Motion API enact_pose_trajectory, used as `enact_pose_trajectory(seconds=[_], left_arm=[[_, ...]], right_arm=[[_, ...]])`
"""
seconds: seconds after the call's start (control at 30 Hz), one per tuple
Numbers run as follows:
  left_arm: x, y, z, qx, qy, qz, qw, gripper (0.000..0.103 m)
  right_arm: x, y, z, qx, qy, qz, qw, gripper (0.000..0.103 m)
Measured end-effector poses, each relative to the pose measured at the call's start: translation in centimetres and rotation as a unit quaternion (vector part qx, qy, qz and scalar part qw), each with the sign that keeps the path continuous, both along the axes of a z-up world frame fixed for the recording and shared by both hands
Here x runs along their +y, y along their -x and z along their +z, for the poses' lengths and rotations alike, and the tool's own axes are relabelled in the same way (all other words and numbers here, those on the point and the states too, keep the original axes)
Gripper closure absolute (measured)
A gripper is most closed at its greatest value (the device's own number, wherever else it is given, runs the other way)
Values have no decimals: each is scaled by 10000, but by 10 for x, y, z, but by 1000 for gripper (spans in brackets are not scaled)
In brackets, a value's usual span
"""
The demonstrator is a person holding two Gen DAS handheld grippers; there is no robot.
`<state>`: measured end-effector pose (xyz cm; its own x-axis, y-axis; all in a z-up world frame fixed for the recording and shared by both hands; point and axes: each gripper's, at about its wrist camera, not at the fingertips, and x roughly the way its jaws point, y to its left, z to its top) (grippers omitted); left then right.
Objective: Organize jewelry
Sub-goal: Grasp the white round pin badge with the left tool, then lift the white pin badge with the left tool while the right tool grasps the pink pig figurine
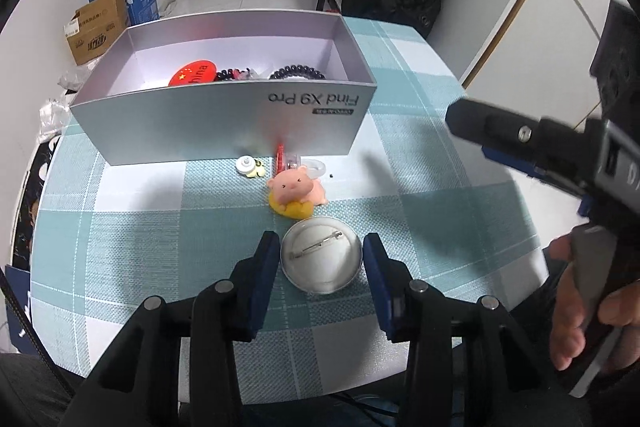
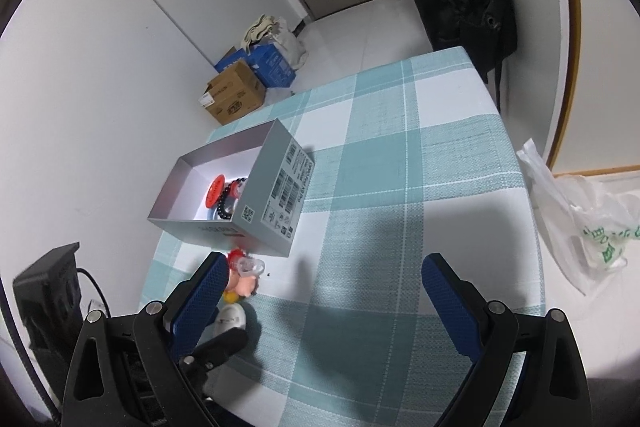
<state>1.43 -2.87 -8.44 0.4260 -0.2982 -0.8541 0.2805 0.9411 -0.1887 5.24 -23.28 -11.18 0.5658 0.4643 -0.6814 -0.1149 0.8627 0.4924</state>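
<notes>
Presently we find the badge (image 1: 322, 259) lying face down on the checked cloth (image 1: 420, 187), pin side up, directly between the fingers of the left gripper (image 1: 320, 259). Its jaws stand released, one pad on each side of the rim, close beside it; we cannot tell whether either pad touches. The pin runs obliquely across the disc, roughly from one pad toward the other, so we judge that closing would bear on the rim at the ends of the pin line and not on the pin.

Beyond the badge lie the pig (image 1: 298, 189), then a clip (image 1: 288, 159) and a small charm (image 1: 250, 167), all just before the near wall of the box (image 1: 224, 123). The box already holds a red badge (image 1: 192, 73) and dark bead bracelets (image 1: 296, 71).

The right gripper (image 2: 320, 303) is spread wide over bare cloth, holding nothing, well to the side. We judge the left the nearer hand for this piece, with the box straight ahead of it.
</notes>
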Motion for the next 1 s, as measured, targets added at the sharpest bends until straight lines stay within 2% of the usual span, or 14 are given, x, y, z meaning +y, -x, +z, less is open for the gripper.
enact_pose_trajectory(seconds=[0.2, 0.37, 0.5, 0.6, 0.7, 1.0], left_arm=[[14, -5, 10, 30, 368, 159, 9992, 66], [28, -7, 20, 102, 865, 212, 9960, 66], [43, -7, 32, -70, 1076, 375, 9935, 66], [62, -10, 40, -272, 1173, 637, 9907, 66], [78, -14, 41, -398, 1102, 895, 9891, 66], [112, -16, 39, -517, 1270, 1382, 9809, 66]], right_arm=[[5, 0, -2, -13, 56, 94, 9999, 6], [9, -1, -7, 74, 126, 68, 9999, 6], [18, -1, -12, 132, 171, 177, 9996, 6], [32, 0, -13, 105, 246, 407, 9988, 6], [50, 2, -13, 50, 314, 703, 9970, 7], [110, 8, -16, -220, 634, 1703, 9831, 10]])
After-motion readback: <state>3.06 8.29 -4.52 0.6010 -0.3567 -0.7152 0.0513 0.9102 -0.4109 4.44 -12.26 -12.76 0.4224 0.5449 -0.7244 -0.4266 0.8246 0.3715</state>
